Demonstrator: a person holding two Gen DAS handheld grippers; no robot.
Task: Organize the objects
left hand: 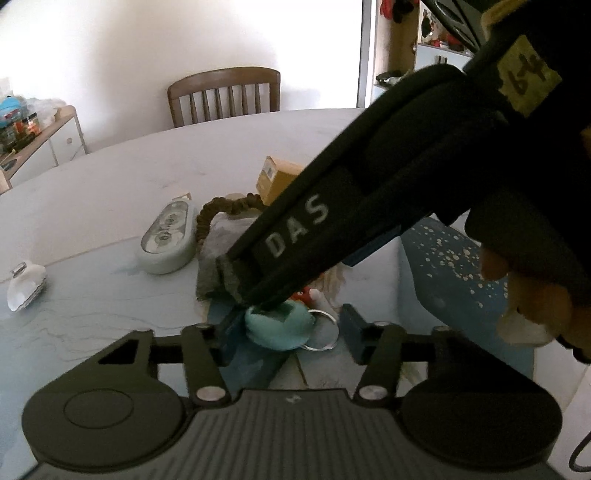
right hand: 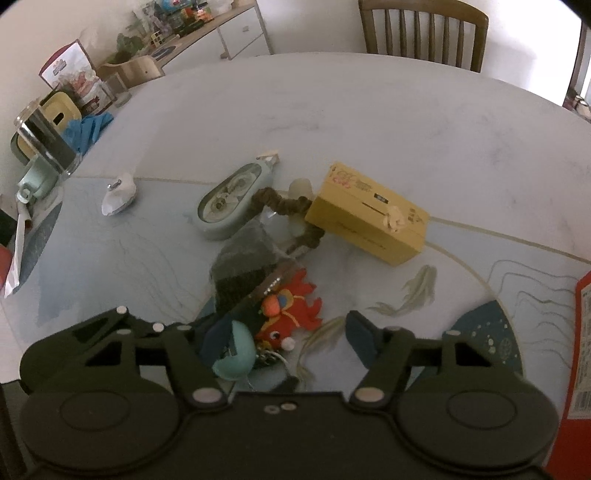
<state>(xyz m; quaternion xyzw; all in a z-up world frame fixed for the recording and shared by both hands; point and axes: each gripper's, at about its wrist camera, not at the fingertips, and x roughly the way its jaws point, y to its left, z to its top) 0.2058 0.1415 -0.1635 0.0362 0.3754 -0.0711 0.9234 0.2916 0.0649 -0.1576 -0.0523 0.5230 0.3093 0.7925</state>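
Observation:
A small pile of objects lies on the round table. A teal soft charm (left hand: 279, 326) with a metal key ring (left hand: 325, 330) sits between the fingers of my open left gripper (left hand: 286, 332); it also shows in the right wrist view (right hand: 236, 354). My right gripper (right hand: 291, 339) is open above the pile; its body (left hand: 332, 229) crosses the left wrist view. A red plush keychain (right hand: 291, 314), a grey pouch (right hand: 243, 254), a brown scrunchie (right hand: 284, 206), a yellow box (right hand: 369, 218) and a pale green oval case (right hand: 232, 199) lie close together.
A white wrapped item (right hand: 118, 195) lies to the left. A glass jar (right hand: 48, 144), blue cloth (right hand: 86, 127) and mint cup (right hand: 35, 181) crowd the table's left edge. A red packet (right hand: 581, 350) lies at the right edge. A wooden chair (right hand: 424, 29) stands behind the table.

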